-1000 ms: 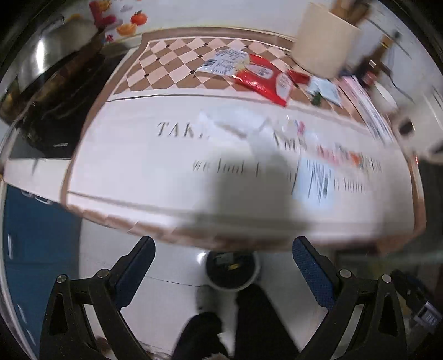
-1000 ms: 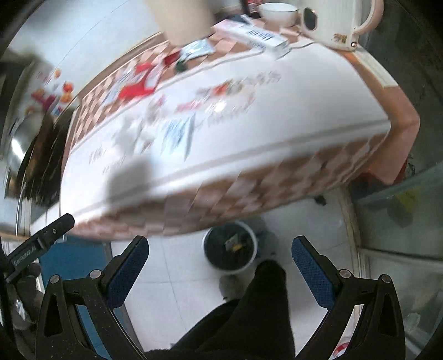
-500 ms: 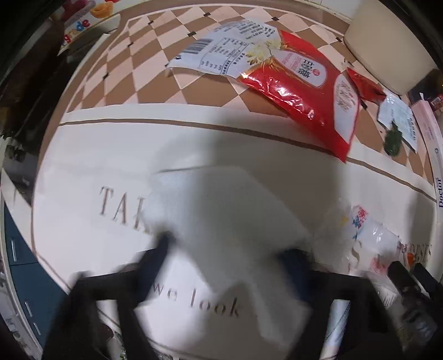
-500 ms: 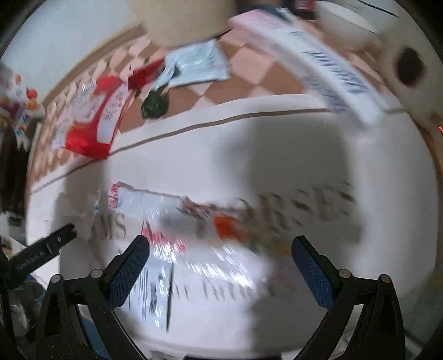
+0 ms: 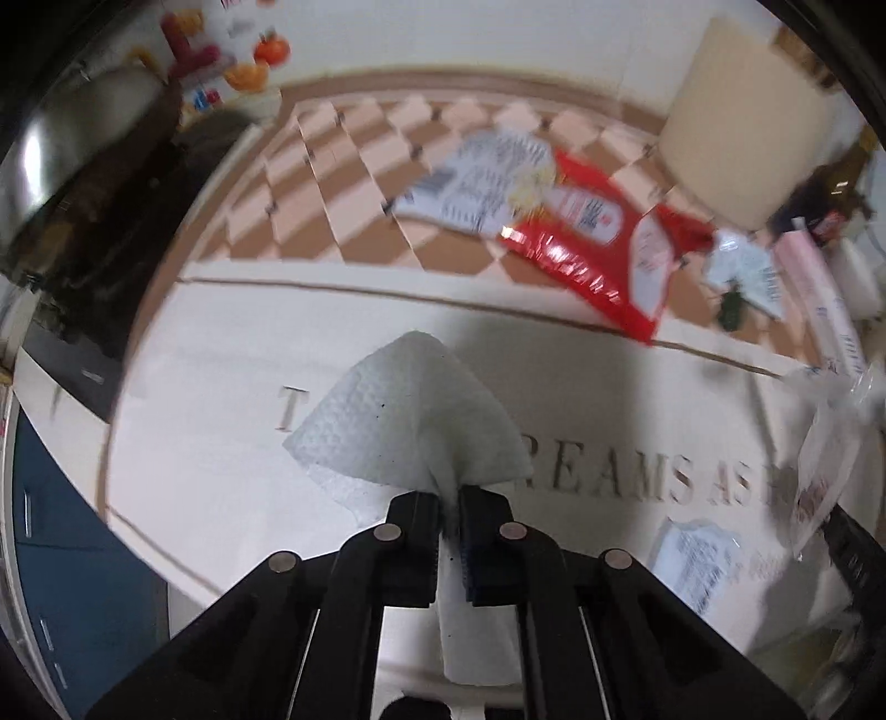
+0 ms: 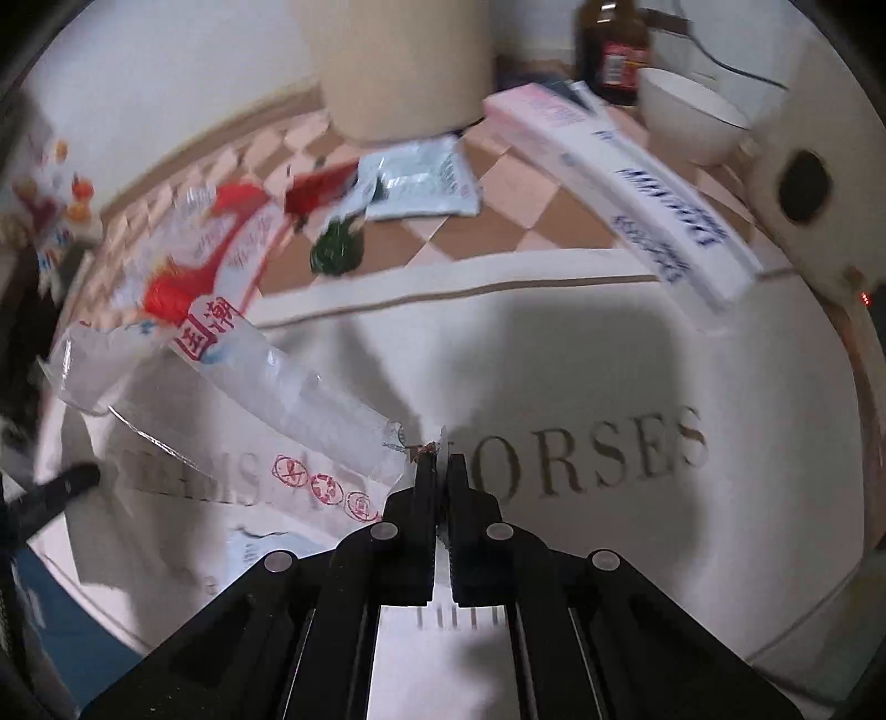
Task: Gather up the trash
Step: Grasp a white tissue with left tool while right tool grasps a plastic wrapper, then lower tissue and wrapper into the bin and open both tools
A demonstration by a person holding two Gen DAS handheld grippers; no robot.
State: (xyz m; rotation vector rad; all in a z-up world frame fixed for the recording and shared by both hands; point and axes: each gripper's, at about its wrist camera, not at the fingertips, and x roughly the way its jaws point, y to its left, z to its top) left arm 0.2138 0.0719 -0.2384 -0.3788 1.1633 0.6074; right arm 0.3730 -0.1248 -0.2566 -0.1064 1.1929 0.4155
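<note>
Left wrist view: left gripper [image 5: 449, 498] at bottom centre, tongs pressed together on a white paper towel [image 5: 407, 426]. The towel fans out above the fingertips in the middle of the frame, lifted off the tablecloth [image 5: 210, 443]; a strip of it hangs down between the fingers. Printed lettering on the cloth is partly covered by the towel.

Upper right of the same frame: a red snack packet [image 5: 598, 243] lies flat on the checkered border, a white printed wrapper [image 5: 476, 177] touching its left end. A beige container [image 5: 742, 116] stands behind them in the top right corner.

Right wrist view: right gripper [image 6: 441, 471] at bottom centre, tongs pinched on one corner of a clear plastic wrapper [image 6: 266, 376] with red print. The wrapper stretches from the fingertips toward the left of the frame, raised above the cloth.

Upper middle of that frame: a pale blue sachet [image 6: 426, 177] and a small dark green scrap [image 6: 336, 252] rest on the checkered part. Long white box [image 6: 626, 188] at upper right, white bowl [image 6: 692, 119] behind it, brown bottle [image 6: 612, 50] at top.
</note>
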